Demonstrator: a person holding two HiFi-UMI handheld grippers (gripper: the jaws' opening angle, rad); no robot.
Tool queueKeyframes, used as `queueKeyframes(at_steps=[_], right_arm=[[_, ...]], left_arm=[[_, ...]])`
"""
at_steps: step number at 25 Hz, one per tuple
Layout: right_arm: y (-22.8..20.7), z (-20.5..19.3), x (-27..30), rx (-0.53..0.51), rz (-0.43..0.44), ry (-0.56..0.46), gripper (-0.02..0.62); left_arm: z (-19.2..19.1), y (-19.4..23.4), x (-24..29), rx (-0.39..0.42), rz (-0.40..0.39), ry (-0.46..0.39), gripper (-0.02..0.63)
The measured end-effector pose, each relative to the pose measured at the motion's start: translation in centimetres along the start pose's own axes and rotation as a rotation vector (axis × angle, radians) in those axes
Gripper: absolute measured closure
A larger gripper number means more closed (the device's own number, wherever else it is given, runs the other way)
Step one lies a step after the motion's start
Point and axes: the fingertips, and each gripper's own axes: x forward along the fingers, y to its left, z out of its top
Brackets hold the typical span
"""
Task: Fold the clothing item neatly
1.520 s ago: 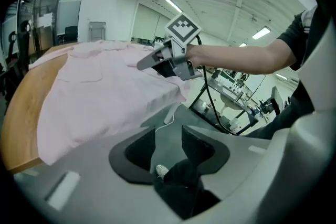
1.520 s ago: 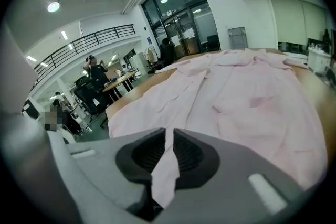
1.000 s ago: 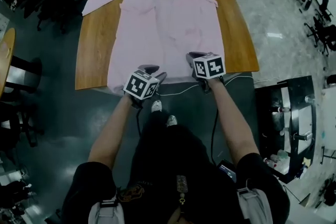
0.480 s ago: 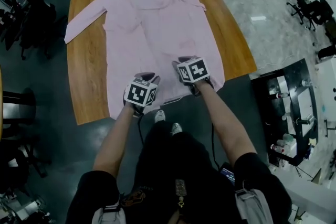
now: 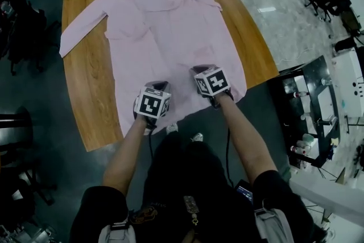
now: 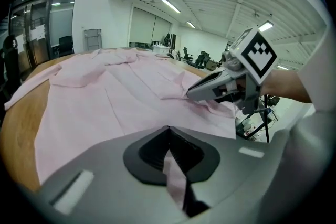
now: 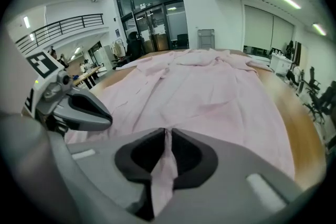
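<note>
Head view | shirt (image 5: 170, 37) hem at table (image 5: 79, 99) near edge | bare wood left

Open-plan office or laboratory hall: swivel chairs (image 5: 325, 1) at two o'clock on a polished floor (image 5: 278, 25); glazed doors (image 7: 152, 18) and mezzanine railing (image 7: 63, 26) at eleven o'clock; ceiling strip lights (image 6: 170, 6) at twelve.

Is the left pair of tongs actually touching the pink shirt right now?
Touching. The left gripper view shows the left tongs, which have just been closing, shut on a fold of the pink shirt pinched between them.
</note>
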Motion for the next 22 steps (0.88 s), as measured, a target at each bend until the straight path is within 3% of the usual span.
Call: queueKeyframes(at_steps=[5, 9, 14, 17, 22], right_arm=[[3.7, -0.1, -5.7, -0.085, 0.169, -0.052, 0.551], [7.0, -3.6, -9.6, -0.108, 0.332, -0.029, 0.551], [11.2, -9.0, -12.7, -0.154, 0.475, 0.013, 0.551], [13.6, -12.1, -13.6, -0.185, 0.527, 0.046, 0.551], [15.5, -16.1, -13.3, -0.195, 0.541, 0.086, 0.551]], left_arm=[[-1.4, 0.1, 0.3, -0.007, 0.009, 0.017, 0.598], [-1.6, -0.3, -0.2, -0.028, 0.046, -0.004, 0.598], [-0.9, -2.8, -1.5, -0.068, 0.068, -0.047, 0.598], [-1.7, -4.6, -2.3, -0.075, 0.085, -0.052, 0.598], [-4.9, -7.4, -3.6, -0.097, 0.112, -0.031, 0.598]])
